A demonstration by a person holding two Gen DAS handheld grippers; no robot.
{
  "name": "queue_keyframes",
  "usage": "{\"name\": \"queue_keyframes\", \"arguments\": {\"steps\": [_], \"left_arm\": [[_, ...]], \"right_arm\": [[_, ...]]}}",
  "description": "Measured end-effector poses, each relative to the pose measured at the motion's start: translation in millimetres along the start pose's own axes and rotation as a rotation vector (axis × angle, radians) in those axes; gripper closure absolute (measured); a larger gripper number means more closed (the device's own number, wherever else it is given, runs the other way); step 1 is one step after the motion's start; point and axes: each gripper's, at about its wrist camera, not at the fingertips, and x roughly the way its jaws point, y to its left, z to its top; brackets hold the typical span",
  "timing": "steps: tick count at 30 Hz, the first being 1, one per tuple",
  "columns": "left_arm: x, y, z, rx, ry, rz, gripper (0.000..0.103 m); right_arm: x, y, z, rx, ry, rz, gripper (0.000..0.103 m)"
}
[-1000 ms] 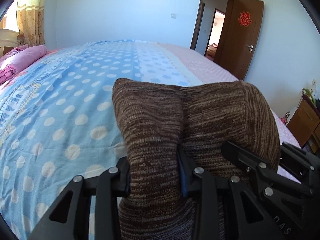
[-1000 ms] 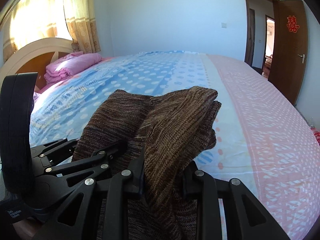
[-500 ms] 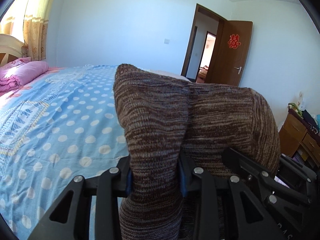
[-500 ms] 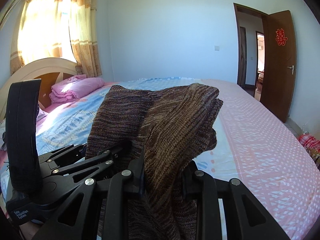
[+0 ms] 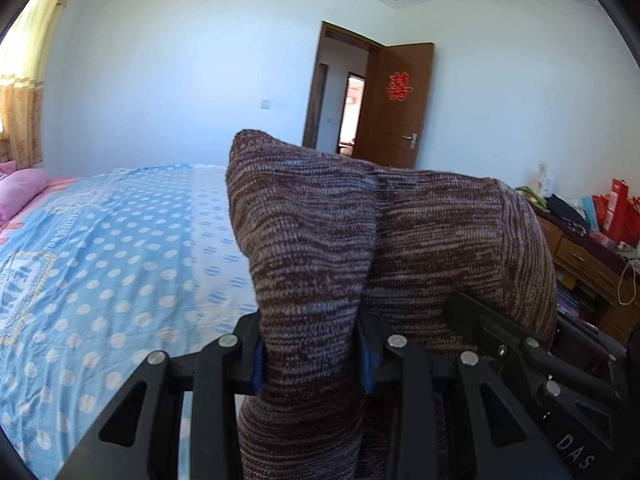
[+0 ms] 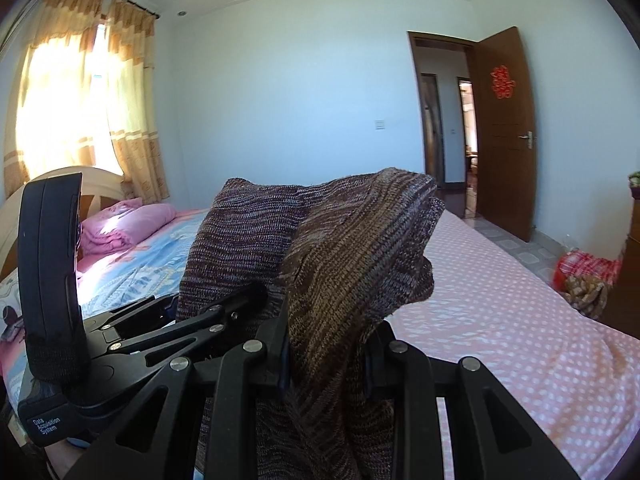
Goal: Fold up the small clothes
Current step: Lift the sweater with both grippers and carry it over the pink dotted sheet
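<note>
The left gripper pinches a fold of the brown marled knitted garment, held above the blue polka-dot bedspread. Beside it, the right gripper clamps the same garment's other edge, cloth bunching upward past both.

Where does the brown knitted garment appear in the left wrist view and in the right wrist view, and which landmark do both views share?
Left wrist view: the brown knitted garment fills the centre and lower right, clamped in the left gripper.
Right wrist view: it rises in the centre, clamped in the right gripper.
Shared landmark: the open brown wooden door with a red paper ornament.
</note>
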Motion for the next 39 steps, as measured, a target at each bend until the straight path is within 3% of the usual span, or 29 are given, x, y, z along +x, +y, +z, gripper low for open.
{"name": "queue_keyframes", "arguments": {"steps": [9,22,30,39], "left_arm": [[18,-66,-11,0.074,0.048,-0.102,0.067],[43,-145,-23,0.131,0.113,-0.177,0.067],[65,-175,-30,0.162,0.14,-0.189,0.067],[89,-180,-35,0.153,0.18,-0.185,0.067]], "right_arm": [[-31,-54,-17,0.067,-0.004,-0.118,0.076],[-45,-110,-34,0.132,0.01,-0.219,0.076],[-39,-146,-42,0.184,0.029,-0.248,0.076],[-16,-161,-46,0.183,0.072,-0.272,0.076]]}}
